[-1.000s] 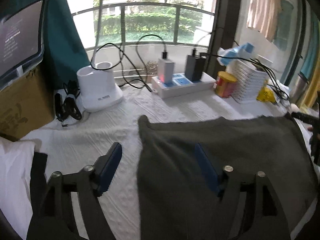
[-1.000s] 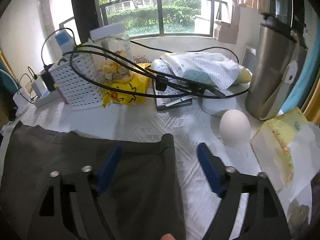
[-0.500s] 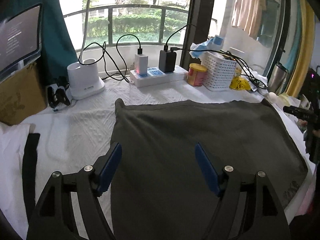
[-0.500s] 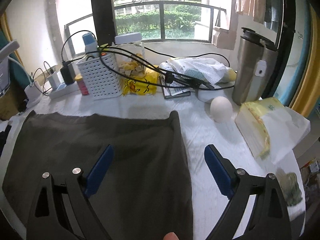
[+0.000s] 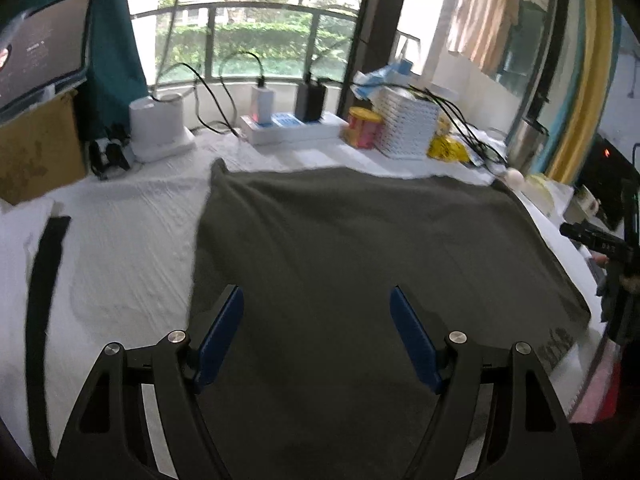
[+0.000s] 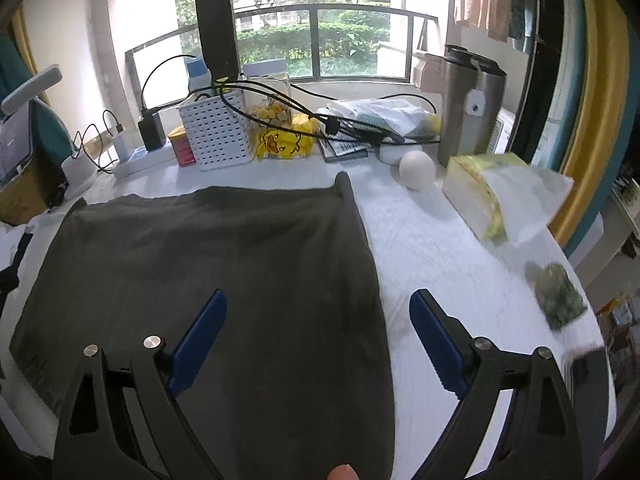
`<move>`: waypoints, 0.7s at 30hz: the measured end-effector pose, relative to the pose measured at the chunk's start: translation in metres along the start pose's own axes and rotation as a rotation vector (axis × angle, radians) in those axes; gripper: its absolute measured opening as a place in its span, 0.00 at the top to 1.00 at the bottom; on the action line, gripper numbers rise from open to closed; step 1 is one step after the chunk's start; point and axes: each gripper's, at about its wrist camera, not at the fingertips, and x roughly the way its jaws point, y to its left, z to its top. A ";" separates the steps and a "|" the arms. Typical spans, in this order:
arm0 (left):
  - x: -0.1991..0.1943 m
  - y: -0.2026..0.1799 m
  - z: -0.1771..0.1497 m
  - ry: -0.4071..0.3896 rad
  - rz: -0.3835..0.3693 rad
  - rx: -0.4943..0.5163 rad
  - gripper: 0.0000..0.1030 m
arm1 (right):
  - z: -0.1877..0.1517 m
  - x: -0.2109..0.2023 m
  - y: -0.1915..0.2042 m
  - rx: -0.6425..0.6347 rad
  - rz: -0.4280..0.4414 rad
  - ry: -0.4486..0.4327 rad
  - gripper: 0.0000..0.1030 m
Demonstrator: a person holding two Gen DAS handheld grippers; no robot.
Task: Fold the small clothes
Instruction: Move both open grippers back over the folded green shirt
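Both tools (image 5: 316,300) (image 6: 318,304) have risen farther above the spread garment (image 5: 360,248).

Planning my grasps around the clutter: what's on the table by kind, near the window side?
Dark garment: 1
White perforated basket: 1
Steel tumbler: 1
Red-and-yellow can: 1
Power strip: 1
White egg-shaped object: 1
Tissue pack: 1
Total: 7

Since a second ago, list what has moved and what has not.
Both grippers pulled back and rose: the left gripper and right gripper now see far more of the dark cloth and the white table cover. Jaws stayed open and empty. The cloth stayed spread flat; the white basket and steel flask kept their places.
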 end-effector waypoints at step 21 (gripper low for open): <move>-0.014 -0.041 -0.075 0.107 -0.032 0.094 0.24 | -0.101 -0.044 -0.026 0.051 -0.080 0.098 0.08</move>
